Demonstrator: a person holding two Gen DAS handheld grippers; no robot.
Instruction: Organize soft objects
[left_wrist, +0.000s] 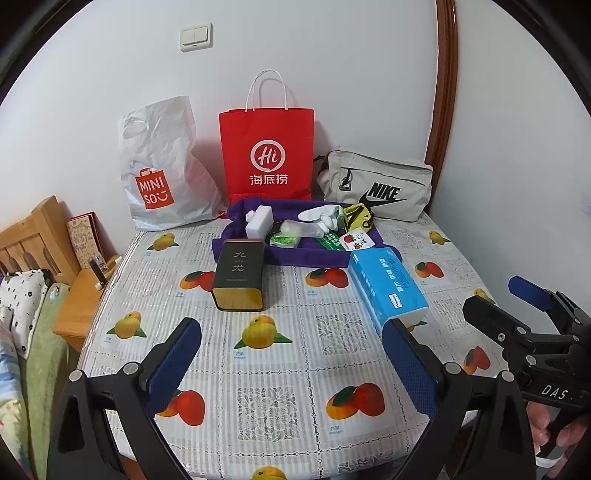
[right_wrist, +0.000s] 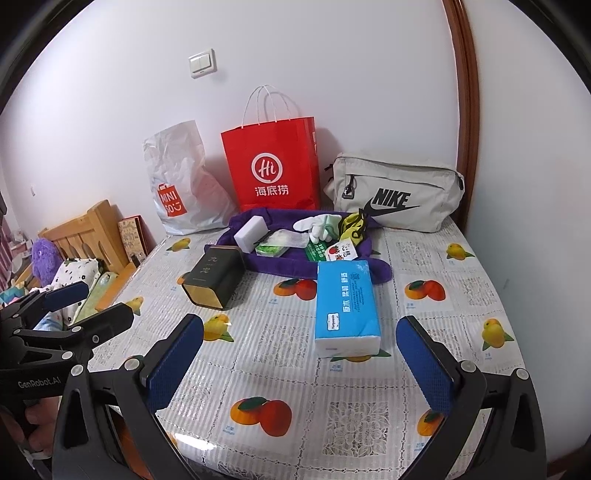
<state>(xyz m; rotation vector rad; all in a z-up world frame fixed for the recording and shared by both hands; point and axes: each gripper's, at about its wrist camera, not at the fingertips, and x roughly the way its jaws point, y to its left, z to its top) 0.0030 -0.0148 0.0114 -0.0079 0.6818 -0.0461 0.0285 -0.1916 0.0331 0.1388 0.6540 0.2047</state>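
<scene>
A blue tissue pack lies on the fruit-print tablecloth. Left of it stands a dark tin box. Behind both, a purple cloth holds a white sponge block, white gloves, a green packet and a yellow item. My left gripper hovers open over the near table. My right gripper is open just short of the tissue pack. Neither holds anything.
Against the back wall stand a white Miniso bag, a red paper bag and a grey Nike pouch. A wooden headboard and bedding lie past the table's left edge.
</scene>
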